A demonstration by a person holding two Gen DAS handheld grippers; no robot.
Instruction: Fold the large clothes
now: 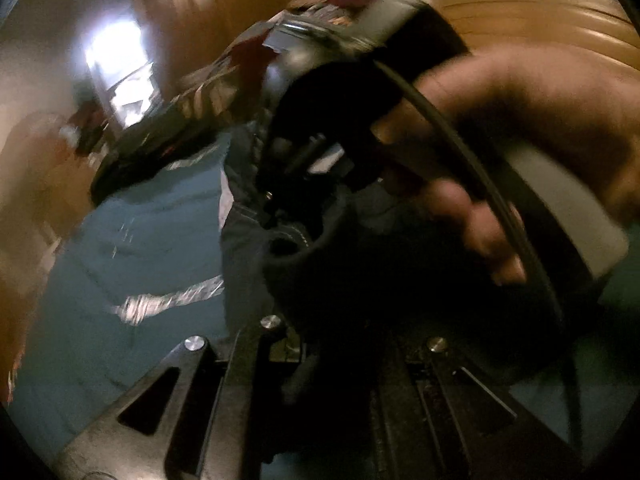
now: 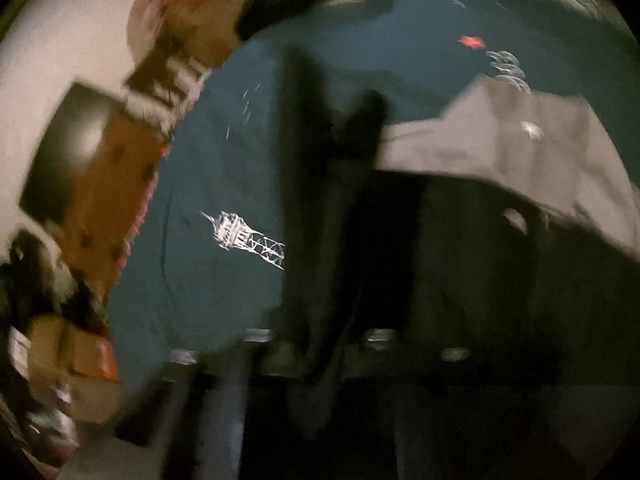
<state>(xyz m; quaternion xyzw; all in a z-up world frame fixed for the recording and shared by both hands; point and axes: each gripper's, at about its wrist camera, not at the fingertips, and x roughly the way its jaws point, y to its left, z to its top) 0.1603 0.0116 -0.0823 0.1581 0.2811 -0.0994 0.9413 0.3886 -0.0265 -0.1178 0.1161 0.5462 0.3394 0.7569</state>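
While both views are smeared by blur, the dark garment [image 1: 256, 240] is showing as the thing nearest each camera, bunched up just ahead of the left gripper [image 1: 280, 344] and lying over a teal bedsheet [image 1: 132, 248]. Its pale stitched seam is running up from the gripper's mount toward the middle of the left wrist view, and the left jaws are standing clenched together with dark cloth crowding right at them; whether cloth is pinched between them cannot be told. Close beyond, the person's other hand [image 1: 520, 152] is wrapping around the right gripper's handle, which is hanging directly above the same bunch of fabric. Seen from the right wrist, the right gripper [image 2: 344, 168] is appearing as two dark fingers drawn nearly together over a fold of dark cloth [image 2: 440, 260]; whether they are truly pinching it is too blurred to say. A grey garment [image 2: 520, 152] is lying just beyond and to the right of those fingers, on the teal sheet with its white tower print [image 2: 244, 240].
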